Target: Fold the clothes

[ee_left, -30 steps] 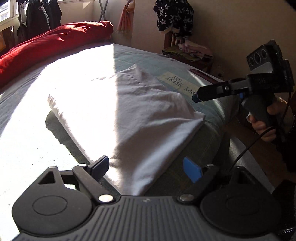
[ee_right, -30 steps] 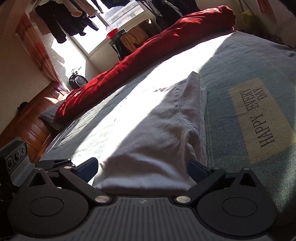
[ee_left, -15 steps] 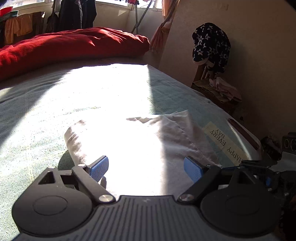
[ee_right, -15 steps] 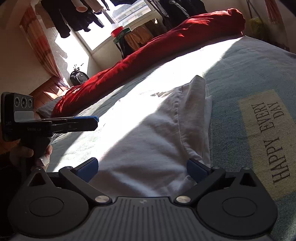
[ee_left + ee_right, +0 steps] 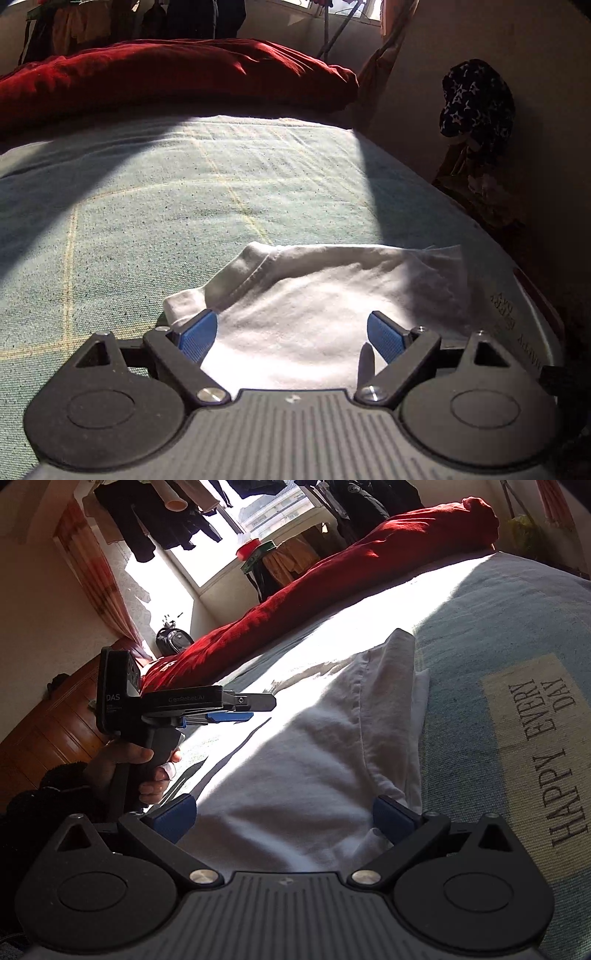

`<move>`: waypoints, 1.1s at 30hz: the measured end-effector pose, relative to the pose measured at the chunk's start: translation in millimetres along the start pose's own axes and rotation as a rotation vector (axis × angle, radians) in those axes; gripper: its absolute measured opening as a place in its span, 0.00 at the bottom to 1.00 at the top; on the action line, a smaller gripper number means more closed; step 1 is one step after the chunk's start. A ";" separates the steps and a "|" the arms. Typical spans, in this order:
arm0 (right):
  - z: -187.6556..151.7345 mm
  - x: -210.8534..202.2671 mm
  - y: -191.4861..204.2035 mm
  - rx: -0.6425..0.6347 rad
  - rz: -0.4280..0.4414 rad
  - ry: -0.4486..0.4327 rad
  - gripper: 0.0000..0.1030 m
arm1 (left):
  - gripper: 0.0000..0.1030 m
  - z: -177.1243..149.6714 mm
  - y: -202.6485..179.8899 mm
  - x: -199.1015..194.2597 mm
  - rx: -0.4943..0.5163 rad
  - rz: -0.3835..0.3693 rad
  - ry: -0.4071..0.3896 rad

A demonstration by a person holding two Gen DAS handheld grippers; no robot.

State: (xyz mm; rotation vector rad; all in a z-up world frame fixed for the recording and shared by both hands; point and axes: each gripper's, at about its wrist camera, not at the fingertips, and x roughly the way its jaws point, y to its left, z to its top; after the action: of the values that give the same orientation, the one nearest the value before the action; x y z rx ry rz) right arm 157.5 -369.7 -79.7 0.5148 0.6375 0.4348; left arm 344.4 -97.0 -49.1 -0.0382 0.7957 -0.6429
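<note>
Each of the two tongs is a matt black plastic tool with a ribbed grey-black top plate, two round black discs with a circular recess at the sides, and angled black arms pinned by bright silver screws. The left tongs (image 5: 290,336) carry ridged bright blue pads (image 5: 195,338); the right tongs (image 5: 284,818) carry darker blue ones. Seen side-on, the left tongs (image 5: 255,707) have a black pistol grip and pale "DAS" lettering. The hand (image 5: 147,771) wears a fuzzy black sleeve (image 5: 40,797).
</note>
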 end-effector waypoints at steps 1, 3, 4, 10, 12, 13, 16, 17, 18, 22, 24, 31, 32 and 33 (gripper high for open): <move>5.8 -2.0 2.4 -0.009 0.003 0.001 1.00 | 0.86 0.8 -0.6 -0.3 0.002 0.003 0.001; 21.0 -5.9 8.3 -0.058 0.003 -0.013 1.00 | 0.86 5.4 -1.6 -9.0 -0.002 -0.028 -0.026; 30.5 -6.9 11.6 -0.096 -0.004 -0.027 1.00 | 0.86 8.0 -1.1 -11.8 -0.012 -0.040 -0.032; 84.8 29.4 8.0 -0.214 -0.017 -0.033 1.00 | 0.86 8.1 7.3 -12.0 -0.074 -0.084 -0.009; 91.4 48.6 -2.4 -0.227 -0.057 -0.009 1.00 | 0.86 4.8 11.8 -8.0 -0.085 -0.066 0.005; 92.6 58.3 -10.1 -0.221 -0.084 0.014 1.00 | 0.86 3.3 15.0 -4.8 -0.089 -0.058 0.016; 88.9 73.9 -32.5 -0.174 -0.112 0.048 1.00 | 0.86 1.4 22.3 0.9 -0.105 -0.062 0.026; 87.1 73.3 -36.2 -0.168 -0.111 0.042 1.00 | 0.86 3.4 21.2 -0.8 -0.105 -0.059 0.018; 85.4 72.8 -39.8 -0.162 -0.110 0.036 1.00 | 0.86 5.5 19.9 -2.5 -0.105 -0.055 0.009; 87.7 52.3 -31.3 -0.148 -0.113 -0.007 1.00 | 0.86 18.9 4.1 -8.5 -0.078 -0.140 -0.029; 88.0 41.0 -21.4 -0.161 -0.088 -0.032 1.00 | 0.86 23.8 -7.1 -1.6 -0.053 -0.186 -0.022; 68.3 42.4 -5.1 -0.188 -0.093 0.052 1.00 | 0.86 30.7 -16.9 53.6 0.003 -0.072 0.030; 65.6 44.1 -8.1 -0.170 -0.117 0.067 1.00 | 0.86 32.2 -13.9 61.0 -0.020 -0.063 0.057; 63.4 42.8 -10.3 -0.151 -0.128 0.069 1.00 | 0.86 33.3 -14.9 60.0 -0.014 -0.055 0.053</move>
State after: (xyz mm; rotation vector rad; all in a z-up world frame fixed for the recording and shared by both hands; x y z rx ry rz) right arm 232.2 -375.2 -61.1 0.3144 0.6940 0.3771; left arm 390.3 -148.8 -60.6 -0.0567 0.8528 -0.6929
